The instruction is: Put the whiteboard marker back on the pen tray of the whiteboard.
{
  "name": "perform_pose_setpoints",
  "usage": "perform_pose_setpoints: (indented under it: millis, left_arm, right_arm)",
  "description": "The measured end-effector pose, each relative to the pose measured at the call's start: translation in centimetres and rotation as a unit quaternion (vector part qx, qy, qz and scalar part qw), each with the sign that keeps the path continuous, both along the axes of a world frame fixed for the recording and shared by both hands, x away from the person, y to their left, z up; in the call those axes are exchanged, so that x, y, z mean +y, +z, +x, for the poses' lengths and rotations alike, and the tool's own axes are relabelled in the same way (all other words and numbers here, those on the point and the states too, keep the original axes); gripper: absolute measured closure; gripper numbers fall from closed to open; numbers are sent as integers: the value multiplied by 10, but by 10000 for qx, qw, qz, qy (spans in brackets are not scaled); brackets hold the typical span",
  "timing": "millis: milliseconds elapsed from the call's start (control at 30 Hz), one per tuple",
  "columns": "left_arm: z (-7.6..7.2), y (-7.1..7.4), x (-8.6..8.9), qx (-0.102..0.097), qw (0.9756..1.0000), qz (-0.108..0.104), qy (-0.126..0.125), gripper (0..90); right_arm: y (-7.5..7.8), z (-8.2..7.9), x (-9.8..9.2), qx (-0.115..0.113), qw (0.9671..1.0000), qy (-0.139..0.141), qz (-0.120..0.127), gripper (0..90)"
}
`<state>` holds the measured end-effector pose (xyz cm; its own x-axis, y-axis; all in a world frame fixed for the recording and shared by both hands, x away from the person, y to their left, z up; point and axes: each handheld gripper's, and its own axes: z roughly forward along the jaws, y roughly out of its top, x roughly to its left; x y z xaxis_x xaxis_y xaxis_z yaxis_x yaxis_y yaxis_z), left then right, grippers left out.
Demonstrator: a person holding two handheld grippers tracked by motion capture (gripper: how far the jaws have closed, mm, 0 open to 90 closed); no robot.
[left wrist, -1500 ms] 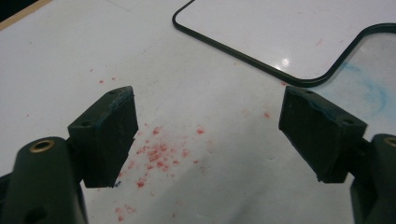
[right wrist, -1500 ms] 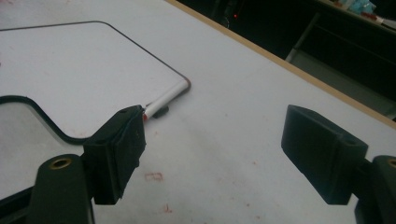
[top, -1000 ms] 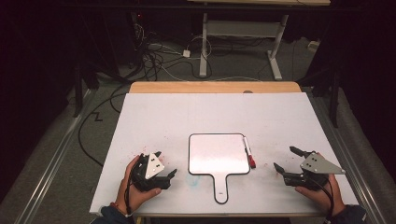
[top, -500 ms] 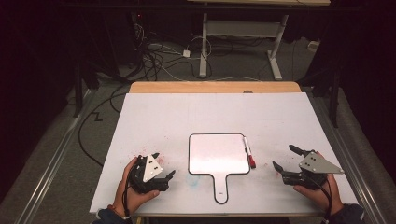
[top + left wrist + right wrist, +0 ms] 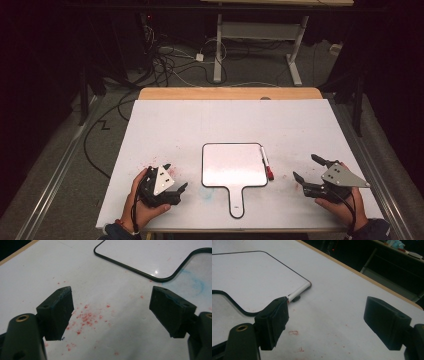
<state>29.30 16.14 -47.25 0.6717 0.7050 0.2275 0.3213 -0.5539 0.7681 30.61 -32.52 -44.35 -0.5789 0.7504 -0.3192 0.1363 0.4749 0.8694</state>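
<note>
A white paddle-shaped whiteboard with a black rim (image 5: 234,166) is lying at lower centre, a red-capped white marker (image 5: 266,163) touching its right edge. Both grippers, left (image 5: 176,177) and right (image 5: 306,169), are resting apart, jaws spread, empty. Probably the approach step; next, the right one needs to close on the marker.

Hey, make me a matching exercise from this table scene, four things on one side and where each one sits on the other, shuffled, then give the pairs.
Things:
1. whiteboard
2. marker
3. left claw
4. right claw

Places:
A. lying along the whiteboard's right edge
B. middle of the table, handle toward the person
C. open, right of the marker
D. open, left of the whiteboard, over red specks

Pairs: 1-B, 2-A, 3-D, 4-C
</note>
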Motion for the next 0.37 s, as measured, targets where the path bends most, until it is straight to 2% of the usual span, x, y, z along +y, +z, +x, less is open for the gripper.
perform_pose_setpoints:
  millis: [300, 367]
  left_arm:
    - [5, -1, 2, 68, 10000, -44, 54, 188]
    - [6, -1, 3, 71, 10000, -7, 50, 188]
  right_arm:
    - [-4, 5, 0, 83, 10000, 7, -50, 206]
    - [-4, 7, 0, 40, 10000, -34, -66, 206]
